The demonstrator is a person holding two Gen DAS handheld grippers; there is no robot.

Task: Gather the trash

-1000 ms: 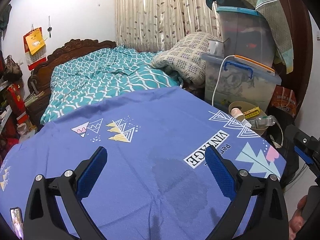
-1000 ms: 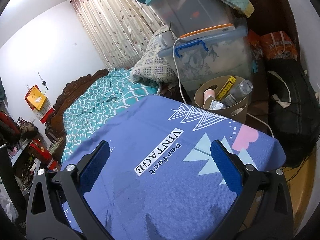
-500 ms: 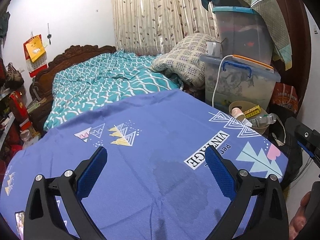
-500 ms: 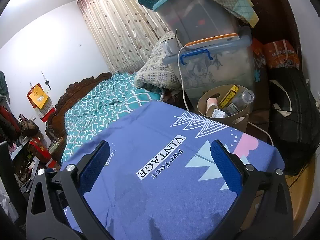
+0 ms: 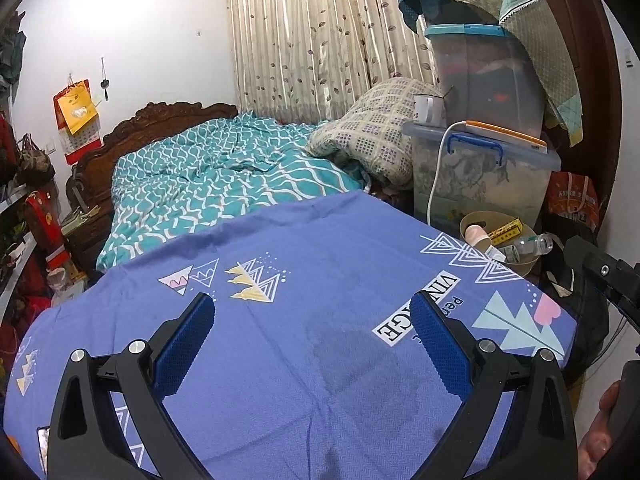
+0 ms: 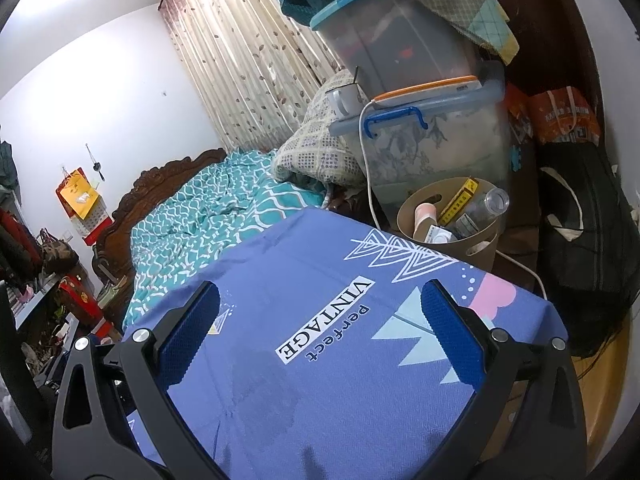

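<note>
Left gripper [image 5: 310, 322] fingers [image 5: 184, 344] spread wide, empty, above blue cloth [image 5: 320, 264]. Tan bin [image 5: 520, 266] of trash at the cloth's far right corner; bottle [image 5: 534, 245] lies in the bin.

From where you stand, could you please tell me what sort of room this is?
A lived-in bedroom, most likely: a bed with a carved wooden headboard, curtains behind it, and stacked storage bins beside a small trash bin.

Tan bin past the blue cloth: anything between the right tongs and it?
Nothing visible: the open right tongs hover over the bare blue printed tablecloth, and the round tan plastic bin sits just beyond its far edge.
</note>
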